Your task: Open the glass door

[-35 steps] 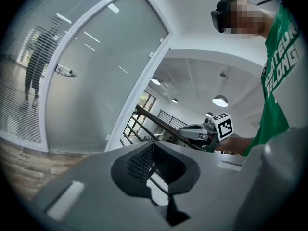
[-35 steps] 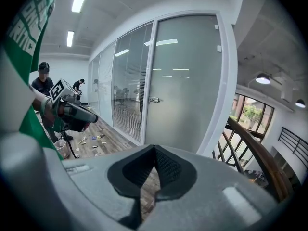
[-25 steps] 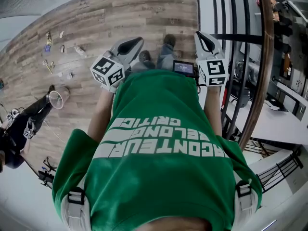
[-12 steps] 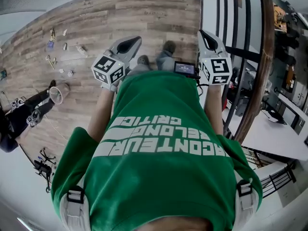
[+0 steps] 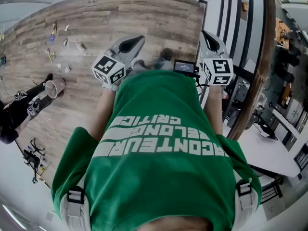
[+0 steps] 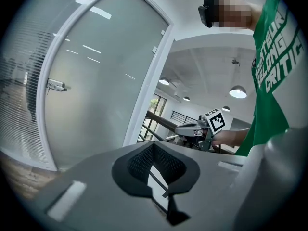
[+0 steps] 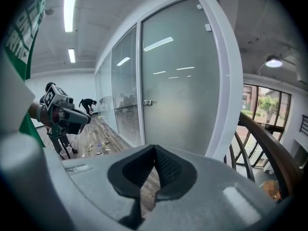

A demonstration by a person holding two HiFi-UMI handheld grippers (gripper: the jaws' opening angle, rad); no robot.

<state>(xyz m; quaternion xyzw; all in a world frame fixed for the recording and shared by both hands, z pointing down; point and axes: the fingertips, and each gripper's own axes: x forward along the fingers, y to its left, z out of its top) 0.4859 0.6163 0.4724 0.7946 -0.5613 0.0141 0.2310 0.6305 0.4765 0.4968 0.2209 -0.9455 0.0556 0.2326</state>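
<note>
The frosted glass door (image 7: 183, 81) stands shut in a white frame, with a small metal handle (image 7: 147, 102) on its left side. In the left gripper view the same door (image 6: 101, 81) rises ahead on the left, and its handle (image 6: 57, 85) is far from the jaws. My left gripper (image 5: 120, 57) and right gripper (image 5: 214, 57) are held out at chest height over the wood floor, both shut and empty. Neither touches the door. Each one appears in the other's view: the right gripper (image 6: 199, 126), the left gripper (image 7: 62, 112).
A dark curved railing (image 5: 262, 61) with black bars runs close on my right. Small items lie scattered on the wood floor (image 5: 57, 42) at left, beside a cup (image 5: 54, 87). A person in black (image 7: 88, 105) bends down far along the glass wall.
The floor and railing have slid through the head view as my body turned. Both grippers kept their place in front of my chest and stayed shut.
</note>
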